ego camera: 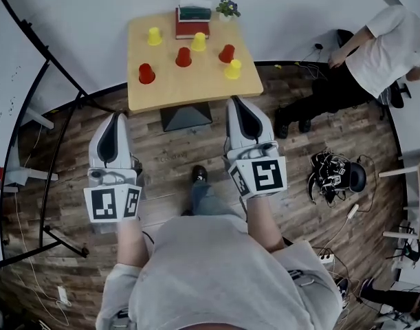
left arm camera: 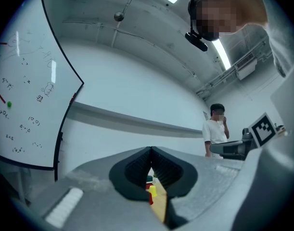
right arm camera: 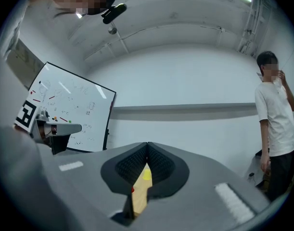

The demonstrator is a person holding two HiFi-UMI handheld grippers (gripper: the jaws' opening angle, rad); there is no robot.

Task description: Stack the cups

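Six upside-down cups stand apart on the small wooden table. The red cups are at front left, centre and right. The yellow cups are at back left, back centre and front right. My left gripper and right gripper are short of the table's near edge, both shut and empty. In the left gripper view the shut left gripper leaves a slit showing a yellow cup. In the right gripper view the right gripper frames a yellow cup.
A stack of books and a small plant sit at the table's far edge. A person stands at the right. A whiteboard on a black frame is at the left. Cables and a headset lie on the wooden floor.
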